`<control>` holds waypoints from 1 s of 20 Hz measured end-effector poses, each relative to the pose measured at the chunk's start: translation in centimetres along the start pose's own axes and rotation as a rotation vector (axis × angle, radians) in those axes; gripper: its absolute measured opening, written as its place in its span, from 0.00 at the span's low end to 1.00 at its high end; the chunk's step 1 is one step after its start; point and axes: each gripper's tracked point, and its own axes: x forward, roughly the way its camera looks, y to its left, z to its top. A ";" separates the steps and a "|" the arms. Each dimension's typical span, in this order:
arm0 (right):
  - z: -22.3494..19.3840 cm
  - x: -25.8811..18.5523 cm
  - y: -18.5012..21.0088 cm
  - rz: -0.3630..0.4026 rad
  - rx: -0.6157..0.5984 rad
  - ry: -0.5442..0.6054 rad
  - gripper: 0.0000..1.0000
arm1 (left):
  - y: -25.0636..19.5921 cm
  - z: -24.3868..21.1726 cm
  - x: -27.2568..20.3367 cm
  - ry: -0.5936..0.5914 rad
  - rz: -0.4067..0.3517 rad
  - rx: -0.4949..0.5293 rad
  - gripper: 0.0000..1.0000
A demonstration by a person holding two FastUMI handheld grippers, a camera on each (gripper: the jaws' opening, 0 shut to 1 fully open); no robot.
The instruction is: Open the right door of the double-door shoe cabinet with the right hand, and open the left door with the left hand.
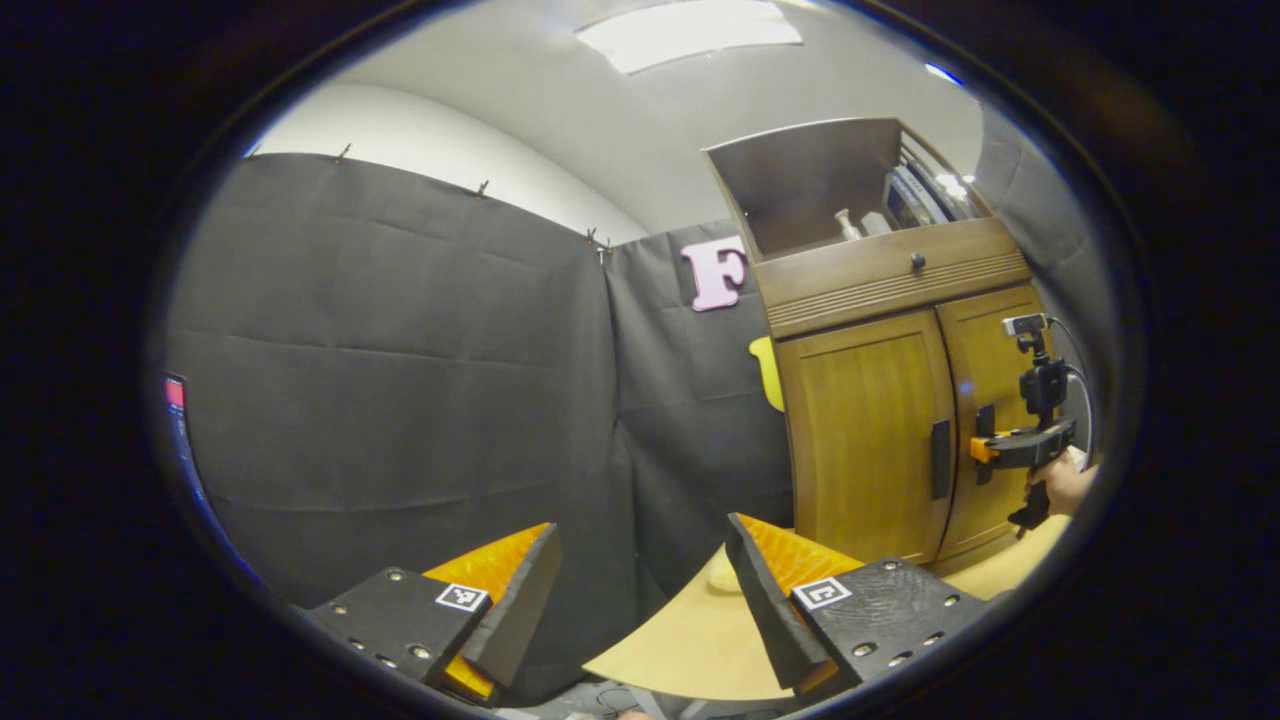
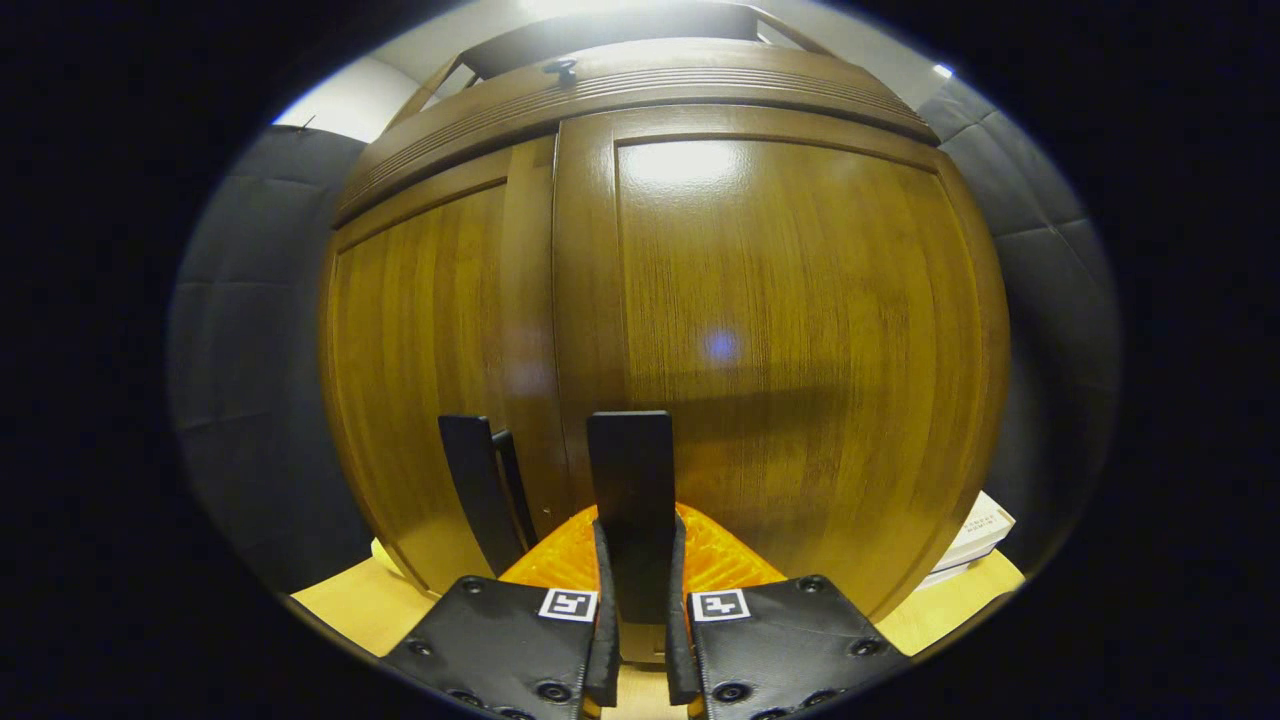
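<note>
The wooden shoe cabinet (image 1: pixel 880 400) stands on a pale tabletop (image 1: pixel 680 640) against the black cloth wall (image 1: pixel 400 380), both doors shut. The left gripper view takes in its open upper shelf and the free room to its left; the right gripper view sits close on the glossy, grained right door (image 2: pixel 780 340). There the right gripper (image 2: pixel 636 600) clamps both fingers on the flat dark right handle (image 2: pixel 630 480), beside the left handle (image 2: pixel 480 490). The left gripper (image 1: pixel 640 590) hangs spread wide, well apart from the left door (image 1: pixel 865 440).

right door handle (image 2: pixel 630 500) lower end hidden | shelf items (image 1: pixel 862 224) too small
</note>
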 end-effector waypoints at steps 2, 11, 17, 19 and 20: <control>-0.1 -0.8 0.0 0.020 0.004 0.007 0.20 | -0.2 0.2 -0.1 -0.002 -0.016 -0.005 0.95; -0.4 -5.5 -0.7 0.089 0.002 0.024 0.20 | -1.2 1.0 -0.6 -0.011 -0.108 -0.040 0.95; -0.5 -8.9 -1.8 0.101 0.005 0.029 0.17 | -1.9 1.8 -1.1 -0.027 -0.190 -0.054 0.95; -0.6 -10.4 -2.3 0.102 0.013 0.026 0.20 | -2.1 2.0 -1.1 -0.034 -0.216 -0.056 0.95; -0.7 -11.1 -2.7 0.102 0.013 0.025 0.20 | -2.2 2.0 -1.0 -0.037 -0.229 -0.058 0.95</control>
